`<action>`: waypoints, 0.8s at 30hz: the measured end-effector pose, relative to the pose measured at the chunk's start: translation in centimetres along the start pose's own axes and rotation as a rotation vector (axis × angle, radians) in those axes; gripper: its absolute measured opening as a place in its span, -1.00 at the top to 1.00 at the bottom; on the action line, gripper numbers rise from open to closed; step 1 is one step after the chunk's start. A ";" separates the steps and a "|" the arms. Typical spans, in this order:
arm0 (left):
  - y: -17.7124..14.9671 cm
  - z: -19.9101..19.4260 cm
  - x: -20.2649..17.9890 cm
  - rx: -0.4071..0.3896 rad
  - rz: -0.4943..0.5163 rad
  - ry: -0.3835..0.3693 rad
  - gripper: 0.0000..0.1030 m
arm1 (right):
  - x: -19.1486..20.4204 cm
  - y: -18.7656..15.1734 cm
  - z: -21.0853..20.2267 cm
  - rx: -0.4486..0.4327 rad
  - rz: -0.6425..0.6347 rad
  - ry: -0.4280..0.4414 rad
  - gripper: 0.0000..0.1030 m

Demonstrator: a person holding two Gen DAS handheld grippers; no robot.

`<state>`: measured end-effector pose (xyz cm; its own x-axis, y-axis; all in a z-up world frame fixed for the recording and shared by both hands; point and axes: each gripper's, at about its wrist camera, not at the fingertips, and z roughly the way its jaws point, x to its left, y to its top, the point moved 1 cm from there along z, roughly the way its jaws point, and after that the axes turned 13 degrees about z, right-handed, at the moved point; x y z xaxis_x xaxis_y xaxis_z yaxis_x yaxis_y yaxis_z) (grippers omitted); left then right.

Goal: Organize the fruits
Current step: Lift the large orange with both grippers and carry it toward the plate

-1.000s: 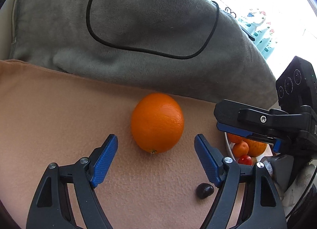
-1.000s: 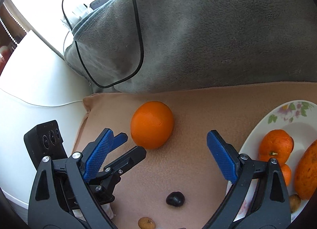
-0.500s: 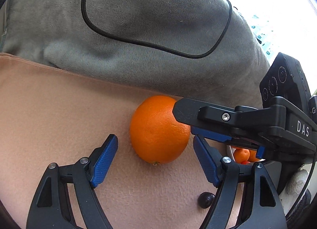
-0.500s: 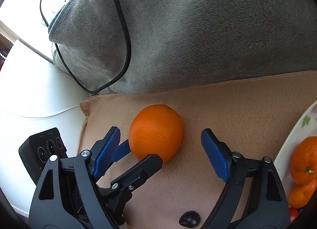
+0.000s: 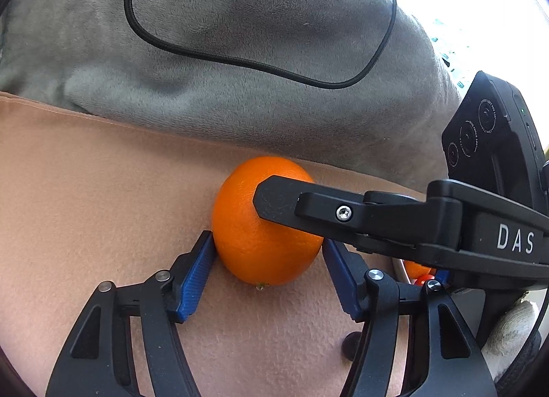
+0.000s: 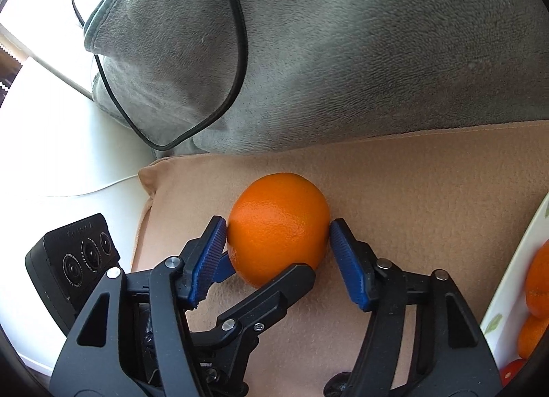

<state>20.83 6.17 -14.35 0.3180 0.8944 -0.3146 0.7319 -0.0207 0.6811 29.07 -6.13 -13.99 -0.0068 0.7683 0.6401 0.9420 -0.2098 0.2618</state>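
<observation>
Both claws meet on one orange (image 5: 264,246): my left claw (image 5: 267,270) has just been closing, and its ribbed blue pads (image 5: 197,273) now press the dimpled, round fruit from either side. My right claw (image 6: 278,256) has just been closing too and grips the same orange, which rests on smooth tan cloth (image 5: 85,198) beside a plush grey blanket (image 5: 240,19) crossed by a black cord (image 5: 240,60).

White "DAS" on right gripper (image 5: 274,225) black body

Large orange (image 5: 264,242) on tan cloth, near grey blanket.
</observation>
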 end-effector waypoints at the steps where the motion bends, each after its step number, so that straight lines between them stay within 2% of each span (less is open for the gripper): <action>1: -0.2 -0.2 -0.1 0.000 0.006 0.004 -0.22 | 0.1 -0.1 -0.1 -0.002 -0.002 -0.001 -0.27; 13: -0.1 -2.2 -3.7 -0.033 0.066 0.029 -0.22 | 0.7 -1.4 -3.5 -0.048 -0.029 0.021 -0.27; 24: 0.0 -3.8 -6.1 -0.072 0.118 0.022 -0.22 | 0.2 -3.3 -8.4 -0.108 -0.044 0.037 -0.27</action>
<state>16.56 2.42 -9.91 0.3857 0.8972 -0.2150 0.6449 -0.0955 0.7583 23.11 -10.36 -8.65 -0.0615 0.7556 0.6521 0.8991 -0.2417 0.3649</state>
